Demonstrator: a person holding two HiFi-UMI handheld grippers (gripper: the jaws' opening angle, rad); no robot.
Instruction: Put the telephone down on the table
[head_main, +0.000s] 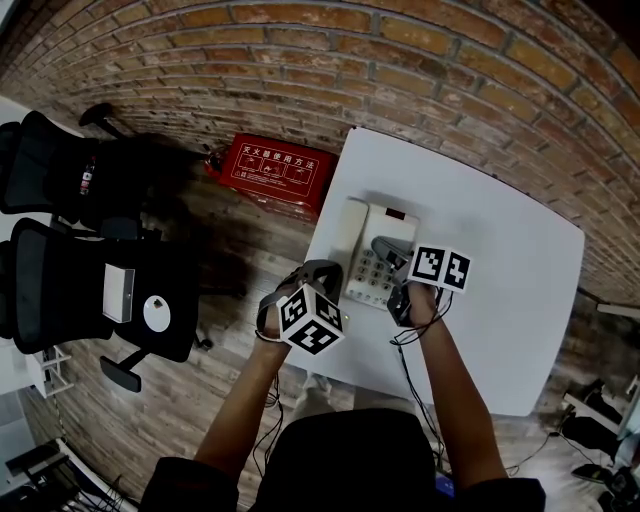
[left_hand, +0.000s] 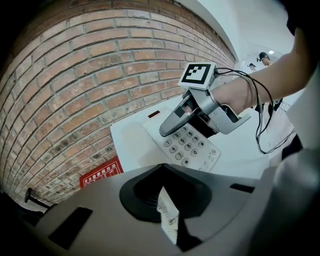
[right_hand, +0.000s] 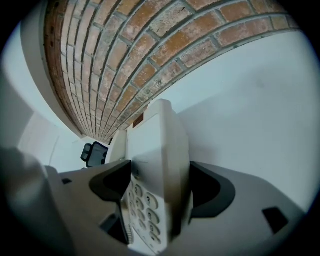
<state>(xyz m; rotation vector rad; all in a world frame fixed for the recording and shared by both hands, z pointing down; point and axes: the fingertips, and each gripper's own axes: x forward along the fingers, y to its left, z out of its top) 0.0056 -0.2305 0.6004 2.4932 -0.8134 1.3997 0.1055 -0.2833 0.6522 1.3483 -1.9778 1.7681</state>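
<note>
Left claw (head_main: 322, 270), head view: jaws together, nothing in them, at the table's 8 o'clock edge, just beside the phone but not touching it. Right claw (head_main: 388, 252) reaches in from 5 o'clock over the keypad of the cream push-button desk telephone (head_main: 360, 240). The phone lies flat near the 9 o'clock side of the white square table (head_main: 490, 300), handset on its 9 o'clock side. Red-brown brick wall (head_main: 300, 60) runs across 12 o'clock, w/ grey wood-plank floor (head_main: 230, 310) under it. Flat red box w/ white print (head_main: 270, 170) sits on the floor by the wall, 10 o'clock of the table. Black mesh office chairs (head_main: 100, 290) stand at 9 o'clock, well apart. Black cables (head_main: 408, 350) hang by the arms.

Left gripper view: left claw (left_hand: 167, 220) pads pressed shut, empty. At 1 o'clock, right claw (left_hand: 170, 130) has its upper jaw across the phone (left_hand: 195, 150) keypad; the other jaw is hidden. Red box (left_hand: 102, 175) at 8 o'clock.

Right gripper view: right claw (right_hand: 157, 187) jaws wide apart, astride the phone (right_hand: 160, 145). Keypad faces the 9 o'clock jaw, dark gap at the 3 o'clock jaw, so not clamped. Table (right_hand: 250, 120) at 3 o'clock, wall (right_hand: 125, 60) at 12, one chair (right_hand: 95, 152) at 9.
</note>
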